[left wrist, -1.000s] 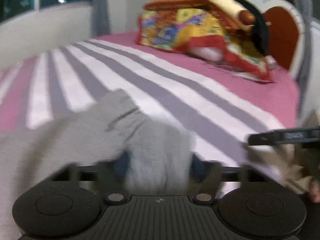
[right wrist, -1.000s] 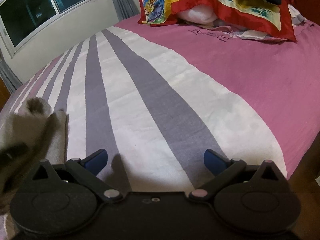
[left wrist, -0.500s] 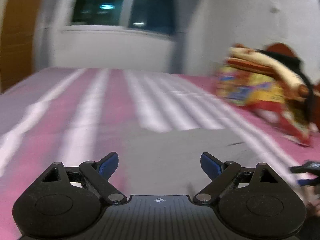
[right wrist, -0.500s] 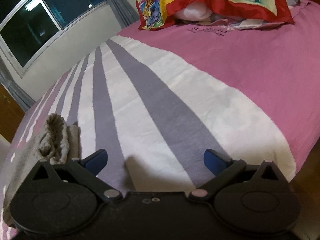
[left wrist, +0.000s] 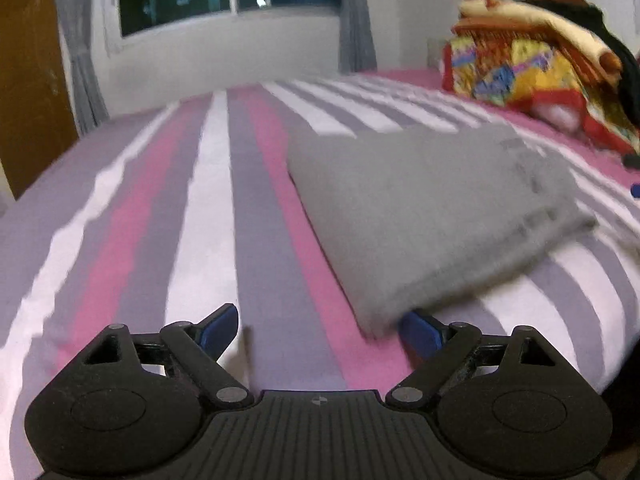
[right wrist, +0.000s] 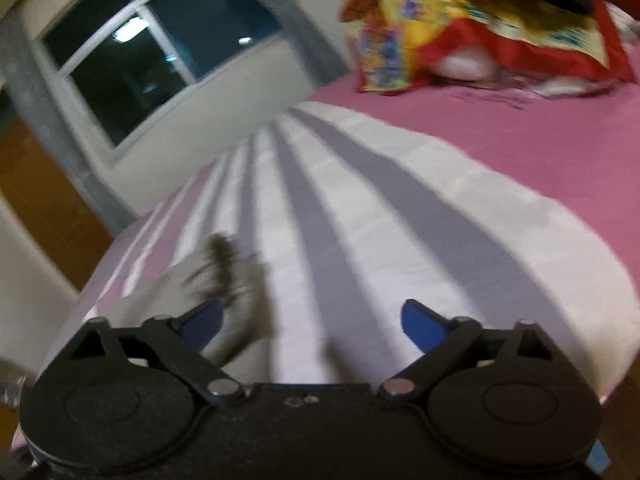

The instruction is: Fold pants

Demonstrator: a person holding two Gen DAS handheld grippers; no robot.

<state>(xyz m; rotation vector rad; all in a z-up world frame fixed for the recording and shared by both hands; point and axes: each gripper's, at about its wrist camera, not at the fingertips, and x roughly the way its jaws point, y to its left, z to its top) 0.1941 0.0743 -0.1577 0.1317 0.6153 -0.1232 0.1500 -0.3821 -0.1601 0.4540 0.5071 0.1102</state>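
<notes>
Left wrist view: the left gripper (left wrist: 318,330) gapes empty over the striped bedsheet (left wrist: 208,200); folded grey pants (left wrist: 432,216) lie at two o'clock, likely just released.

Right wrist view: the right gripper (right wrist: 308,322), its jaws closing on nothing, nears the pants' edge (right wrist: 224,280) at ten o'clock, perhaps to tidy it.

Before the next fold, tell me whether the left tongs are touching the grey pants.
Cannot tell. In the left wrist view the left tongs stand open, and the folded grey pants' near corner overlaps the right blue fingertip; blur hides whether it rests on it.
</notes>
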